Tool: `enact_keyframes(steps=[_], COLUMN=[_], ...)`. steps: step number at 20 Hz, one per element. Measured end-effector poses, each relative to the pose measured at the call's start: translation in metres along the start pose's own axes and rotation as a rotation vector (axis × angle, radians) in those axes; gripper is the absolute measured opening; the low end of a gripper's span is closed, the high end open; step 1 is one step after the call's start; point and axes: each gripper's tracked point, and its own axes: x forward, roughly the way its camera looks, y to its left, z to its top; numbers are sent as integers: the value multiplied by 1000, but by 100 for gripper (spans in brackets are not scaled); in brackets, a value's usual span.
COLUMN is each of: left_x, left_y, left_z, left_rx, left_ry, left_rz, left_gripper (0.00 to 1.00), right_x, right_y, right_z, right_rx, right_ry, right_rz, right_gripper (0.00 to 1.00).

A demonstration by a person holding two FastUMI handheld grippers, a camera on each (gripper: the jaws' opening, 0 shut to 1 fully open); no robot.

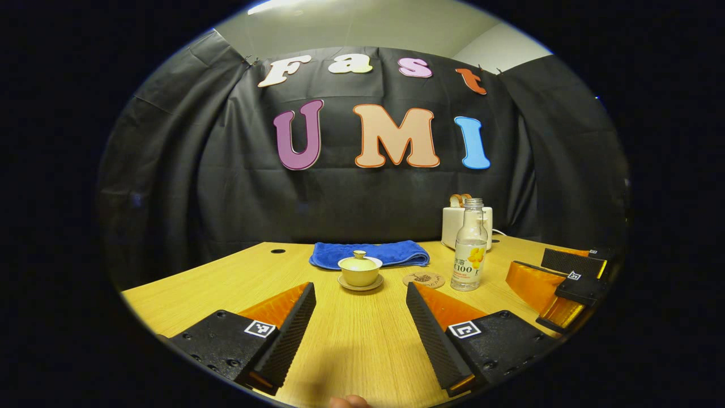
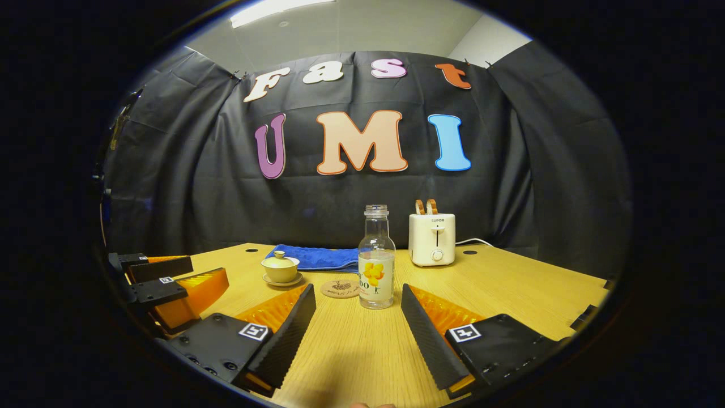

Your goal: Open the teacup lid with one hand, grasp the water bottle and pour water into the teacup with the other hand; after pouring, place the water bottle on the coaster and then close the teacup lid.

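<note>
Teacup (image 1: 360, 272) first, since that's what we're after: lid (image 1: 359, 261) on, sitting on its saucer dead ahead of our left gripper (image 1: 361, 314), which is spread wide with nothing between the fingers. Our right gripper (image 2: 358, 317) is just as wide open and empty, and the bottle (image 2: 376, 266) stands upright straight in front of it, a bit beyond the tips. The bottle looks uncapped to us.

Going outward from the right gripper: bottle, then the coaster (image 2: 340, 288) just beside it on the left, then the cup farther left, then a blue towel (image 2: 314, 258) behind them and a toaster (image 2: 432, 238) farther off toward the wall.

What could bite us from here, as far as we can judge:
- That lid knob is small. Close off-centre and the lid could skid or drag the whole cup along on the saucer.
- Bottle is tall and narrow with no cap. A bump from one finger before both are on it could tip it and spill.
- Coaster sits right between cup and bottle, so there's not much elbow room for two grippers.

View differences: the right gripper view gives us the toaster's front with its lever, and the left gripper off at the left edge. The left gripper view has the bottle overlapping the toaster, and the right gripper (image 1: 572, 283) out to the right.
</note>
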Motion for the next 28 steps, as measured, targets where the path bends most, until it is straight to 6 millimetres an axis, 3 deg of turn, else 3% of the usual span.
enact_keyframes(steps=[2, 8, 10, 11, 12, 15, 16, 18, 19, 21, 28], left_x=[1, 24, 43, 56, 69, 106, 120, 140, 149, 164, 199], left_y=[0, 4, 4, 4, 5, 8, 8, 8, 7, 8, 13], left_z=[-1, -1, -2, -3, -2, -3, -6, -10, -11, -14, -20], left_rx=[0, 1, 2, 3, 4, 16, 24, 38, 44, 68, 94], left_ry=[-1, 1, 1, 1, 3, 13, 18, 38, 47, 72, 111], left_rz=[-4, 5, 5, 8, 12, 19, 22, 26, 26, 34, 55], left_gripper=[94, 94, 94, 94, 94, 94, 94, 94, 94, 94, 93], right_x=[-1, 5, 5, 6, 7, 12, 13, 19, 21, 25, 32], right_y=[0, -2, -2, -3, -4, -10, -13, -18, -21, -29, -56], right_z=[0, -1, -1, 0, 0, -1, 0, 0, -1, -1, 0], right_rx=[0, 0, 0, 1, 0, 1, 1, 1, 0, 0, -2], right_ry=[1, 1, 1, 1, 1, 3, 1, 5, 5, 6, 5], right_rz=[-1, 0, 1, 0, 0, 7, 8, 11, 15, 13, -32], right_gripper=[94, 98, 100, 94, 98, 94, 99, 94, 100, 94, 99])
